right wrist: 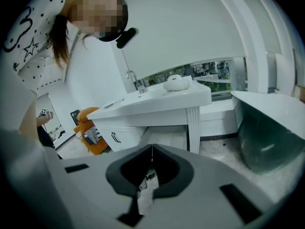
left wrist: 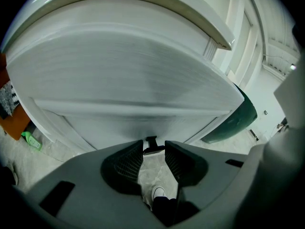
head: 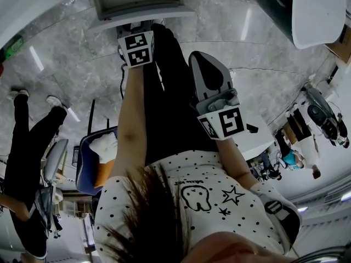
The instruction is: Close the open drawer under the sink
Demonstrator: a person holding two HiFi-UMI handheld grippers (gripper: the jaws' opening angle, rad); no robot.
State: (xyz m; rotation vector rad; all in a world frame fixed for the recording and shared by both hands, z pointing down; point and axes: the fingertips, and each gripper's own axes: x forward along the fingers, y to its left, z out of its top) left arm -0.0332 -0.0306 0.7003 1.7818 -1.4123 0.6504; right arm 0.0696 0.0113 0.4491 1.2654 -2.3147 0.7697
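Two grippers, one drawer; task not yet carried out.

Item 1, drawer point(left wrist: 143, 75): a white front panel fills the left gripper view, close ahead and above the jaws. In the head view it shows at the top edge as an open-topped white box standing out over the marbled floor point(head: 236, 43), so it is judged to be still pulled out. How far out cannot be read.

Item 2, handle point(left wrist: 151, 142): small, dark, low on the drawer front, lying just at the jaw tips.

Item 3, left gripper point(left wrist: 154, 151): jaws apart, one tip on either side of the handle. No pad is seen pressing on it, so nothing is grasped. It is placed at the drawer front, ready to push.

Item 4, right gripper point(right wrist: 151, 149): jaws closed tip to tip on nothing, held back beside the person's body, away from the drawer and facing across the room.

Done: approach to the drawer front. Left: the whole push until the front sits flush.
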